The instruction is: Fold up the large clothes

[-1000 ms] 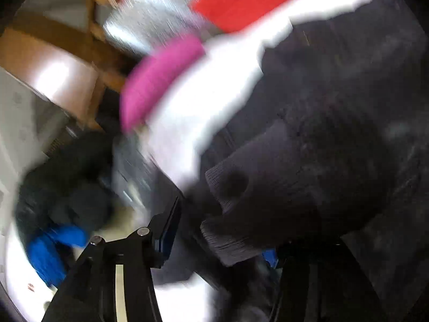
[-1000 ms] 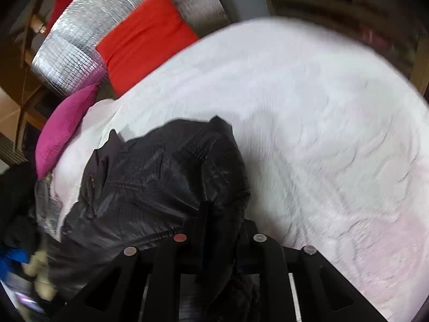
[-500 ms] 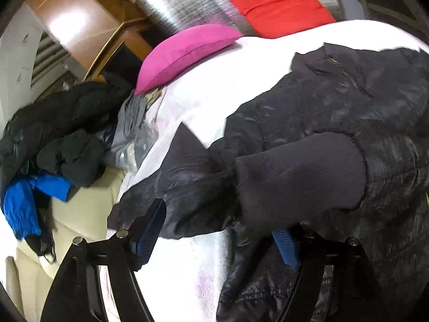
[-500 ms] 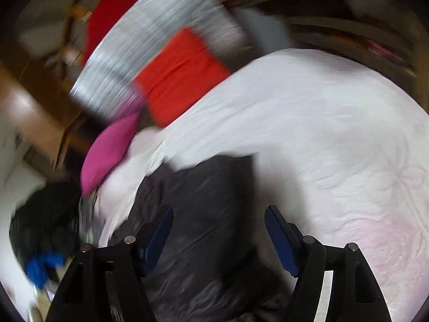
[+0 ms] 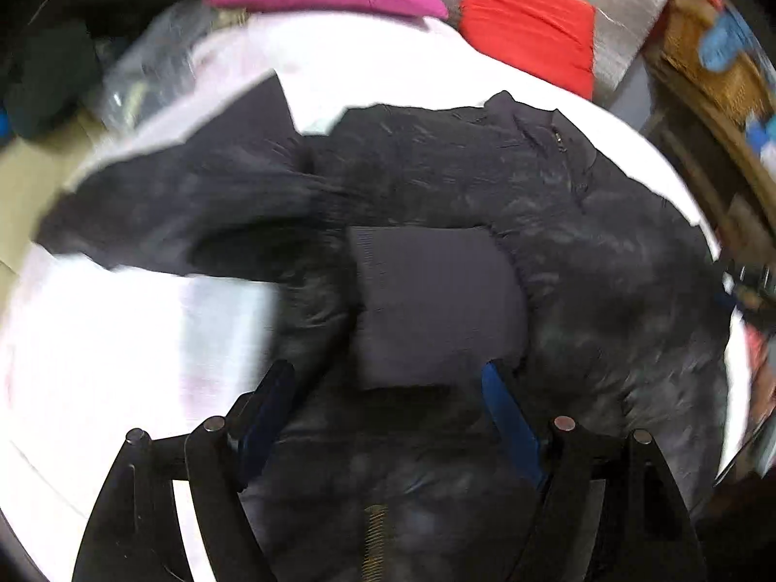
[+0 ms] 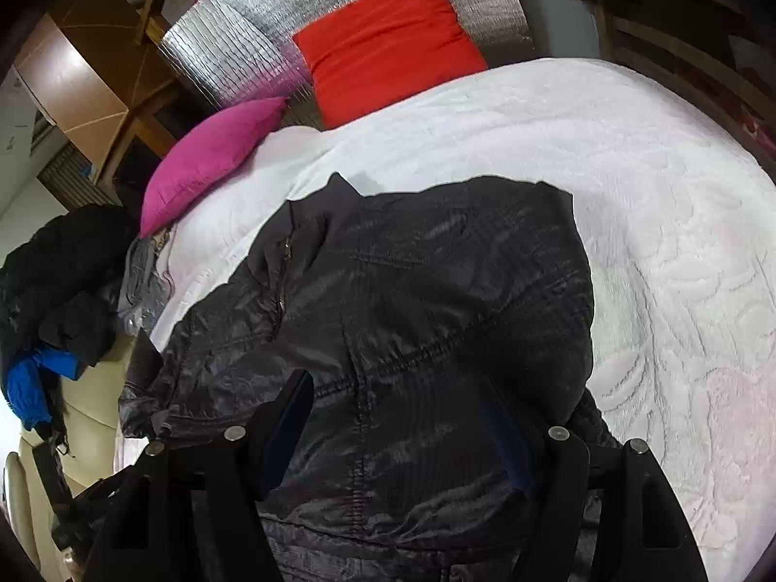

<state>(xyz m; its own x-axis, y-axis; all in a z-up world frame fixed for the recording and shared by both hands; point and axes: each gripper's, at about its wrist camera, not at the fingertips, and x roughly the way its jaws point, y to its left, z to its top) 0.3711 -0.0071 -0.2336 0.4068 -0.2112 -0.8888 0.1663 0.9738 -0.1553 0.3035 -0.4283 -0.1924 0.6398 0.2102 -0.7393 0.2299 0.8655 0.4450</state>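
A black quilted jacket (image 6: 412,315) lies on the white bedspread (image 6: 654,194), collar and zip toward the pillows. In the left wrist view the jacket (image 5: 606,252) has a sleeve folded across its body, the ribbed cuff (image 5: 436,300) lying just ahead of my left gripper (image 5: 388,383). That gripper is open and empty, fingers on either side of the cuff's near edge. My right gripper (image 6: 397,393) is open and empty, hovering over the jacket's lower part. The other sleeve (image 5: 169,203) stretches left, blurred.
A magenta pillow (image 6: 213,155) and a red pillow (image 6: 388,43) lean on a silver padded headboard (image 6: 252,39). A pile of dark clothes with a blue piece (image 6: 34,378) sits on a cream seat left of the bed. Wooden furniture stands beyond.
My right gripper has let go of the jacket and opened. My left gripper has pulled back from the cuff, which now lies flat on the jacket. Both views have swung over the jacket.
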